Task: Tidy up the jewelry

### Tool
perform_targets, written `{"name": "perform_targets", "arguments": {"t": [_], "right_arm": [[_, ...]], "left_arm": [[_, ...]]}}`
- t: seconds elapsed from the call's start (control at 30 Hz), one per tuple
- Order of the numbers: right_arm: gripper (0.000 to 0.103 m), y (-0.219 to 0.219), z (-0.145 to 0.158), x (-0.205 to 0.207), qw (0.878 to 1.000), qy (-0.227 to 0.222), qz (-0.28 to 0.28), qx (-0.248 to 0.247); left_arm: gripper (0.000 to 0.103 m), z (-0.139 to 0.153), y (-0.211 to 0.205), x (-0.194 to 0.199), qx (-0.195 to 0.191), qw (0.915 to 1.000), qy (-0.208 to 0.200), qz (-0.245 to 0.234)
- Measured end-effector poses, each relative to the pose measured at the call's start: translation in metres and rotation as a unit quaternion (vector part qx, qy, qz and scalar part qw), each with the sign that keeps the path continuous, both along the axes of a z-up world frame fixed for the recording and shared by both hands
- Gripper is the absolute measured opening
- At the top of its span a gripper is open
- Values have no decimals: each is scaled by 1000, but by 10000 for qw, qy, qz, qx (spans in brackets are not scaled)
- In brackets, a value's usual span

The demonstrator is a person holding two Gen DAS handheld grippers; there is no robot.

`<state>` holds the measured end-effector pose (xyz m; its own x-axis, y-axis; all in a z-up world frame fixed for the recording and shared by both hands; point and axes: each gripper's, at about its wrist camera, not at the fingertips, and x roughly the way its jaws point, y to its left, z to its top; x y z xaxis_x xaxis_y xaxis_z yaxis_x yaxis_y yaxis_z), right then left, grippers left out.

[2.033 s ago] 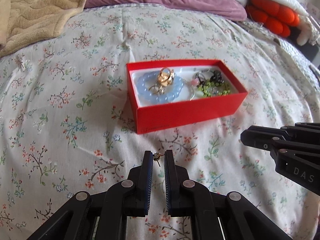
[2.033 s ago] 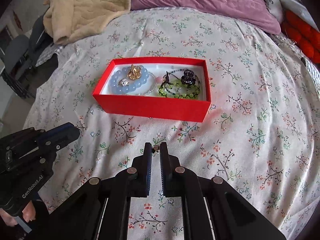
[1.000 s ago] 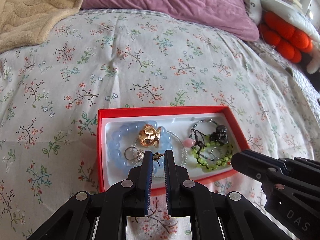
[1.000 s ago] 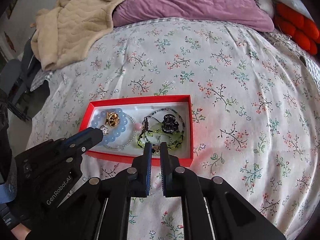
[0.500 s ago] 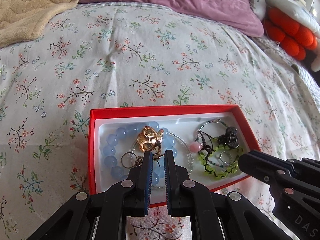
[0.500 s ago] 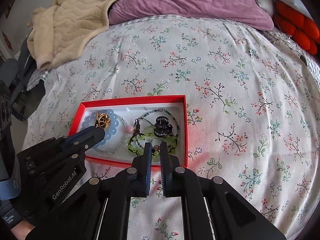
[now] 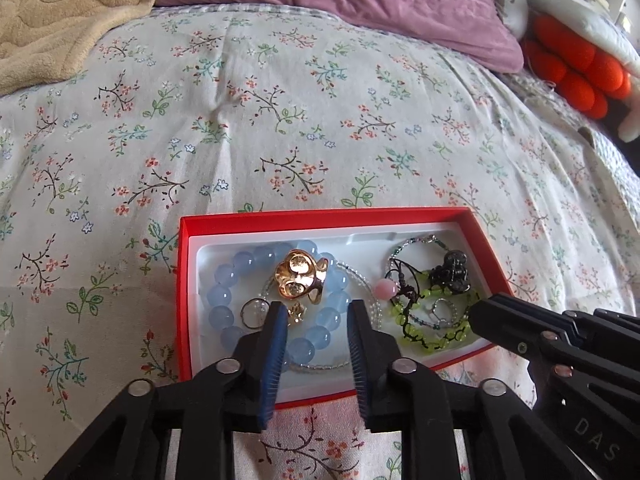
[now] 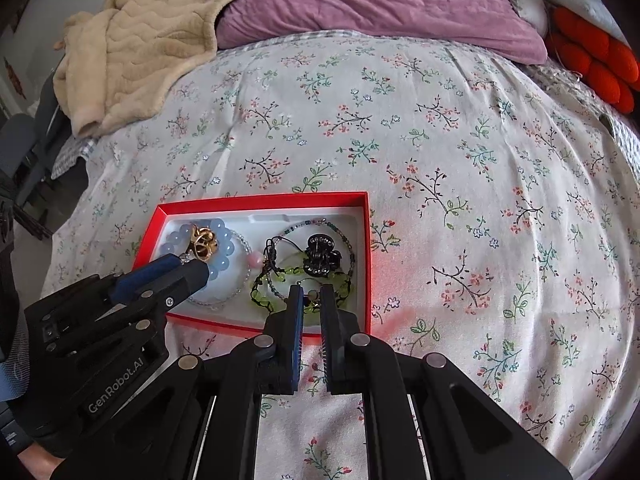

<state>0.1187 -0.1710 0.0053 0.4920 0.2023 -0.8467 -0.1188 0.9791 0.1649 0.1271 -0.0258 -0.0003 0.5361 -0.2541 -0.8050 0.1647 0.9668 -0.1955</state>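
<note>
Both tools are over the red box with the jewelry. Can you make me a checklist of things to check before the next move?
1. Left tool open: ok; its jaws have just been opening, over the blue bracelet.
2. Small gold piece let go: it seems to lie free between the jaws, but cannot tell for sure.
3. Right tool shut on its small earring: ok.
4. Right tool above the red box, over the green bracelet: ok.
5. The two tools apart from each other: ok.
6. Box flat on the bedspread: ok.
</note>
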Motion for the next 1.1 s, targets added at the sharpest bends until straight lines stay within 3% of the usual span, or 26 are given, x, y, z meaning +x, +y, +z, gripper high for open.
{"name": "perform_targets", "arguments": {"t": [0.3, 0.57, 0.6, 0.67, 0.7, 0.73, 1.1], "right_arm": [[9, -2, -1, 4, 10000, 20, -16, 44], [10, 0, 0, 3, 9998, 61, 134, 123], [12, -1, 0, 2, 9998, 65, 138, 114], [29, -4, 0, 0, 9998, 56, 171, 120], [46, -5, 0, -2, 9997, 35, 185, 140], [52, -5, 1, -3, 9995, -1, 224, 222], [54, -12, 15, -16, 9992, -170, 139, 324]], "left_arm": [[49, 11, 5, -17, 401, 9988, -238, -122], [78, 17, 17, -28, 636, 9974, -331, -123], [80, 17, 18, -30, 669, 9972, -329, -117], [84, 18, 20, -32, 723, 9968, -316, -108], [85, 18, 21, -33, 748, 9967, -306, -103], [86, 19, 23, -34, 775, 9965, -291, -95], [93, 20, 41, -47, 787, 9967, -146, 147]]}}
